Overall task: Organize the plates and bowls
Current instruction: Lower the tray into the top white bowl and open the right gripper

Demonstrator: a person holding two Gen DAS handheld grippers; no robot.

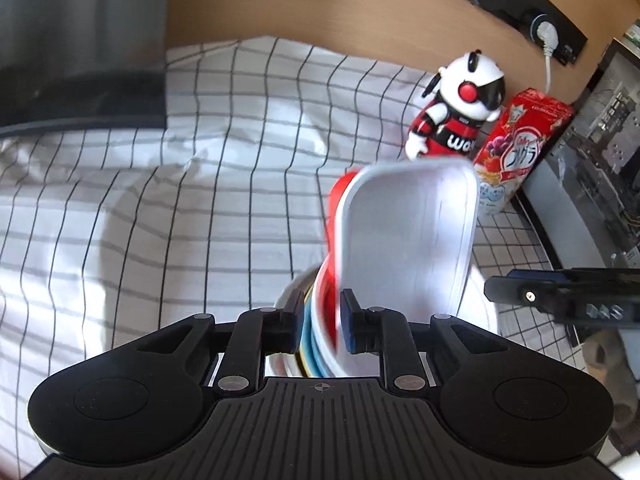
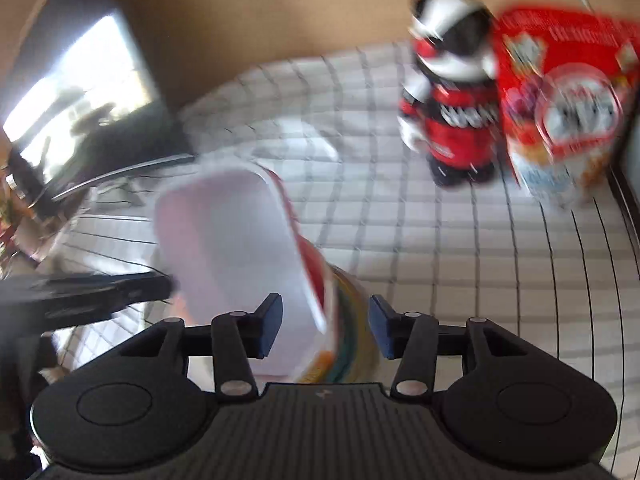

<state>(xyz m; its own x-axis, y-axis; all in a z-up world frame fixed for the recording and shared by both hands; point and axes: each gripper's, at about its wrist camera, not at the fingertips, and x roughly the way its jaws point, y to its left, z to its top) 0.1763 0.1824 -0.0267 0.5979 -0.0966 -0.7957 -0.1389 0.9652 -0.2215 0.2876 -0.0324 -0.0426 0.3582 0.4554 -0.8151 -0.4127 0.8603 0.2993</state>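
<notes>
- At lower centre of the left wrist view, the left gripper has its blue-padded fingers close together, pinching the rims of a stack of dishes stood on edge; blue, white and red rims show between the pads.
- Above the pads, a white tray with rounded corners rises toward centre right, tilted, with a red plate directly behind it.
- Right edge of the same view: the right gripper enters as a dark bar, beside the tray; contact cannot be told.
- Lower centre of the right wrist view (blurred): the right gripper's fingers are spread, with the white tray, the red plate's rim and coloured dish rims standing between them; pads appear clear of the stack, though blur leaves this uncertain.
- Dishes stand over a white gridded tablecloth.
- Upper right of both views: a red, black and white toy figure next to a red cereal box, well apart from the stack.
- Upper left: a dark monitor.
</notes>
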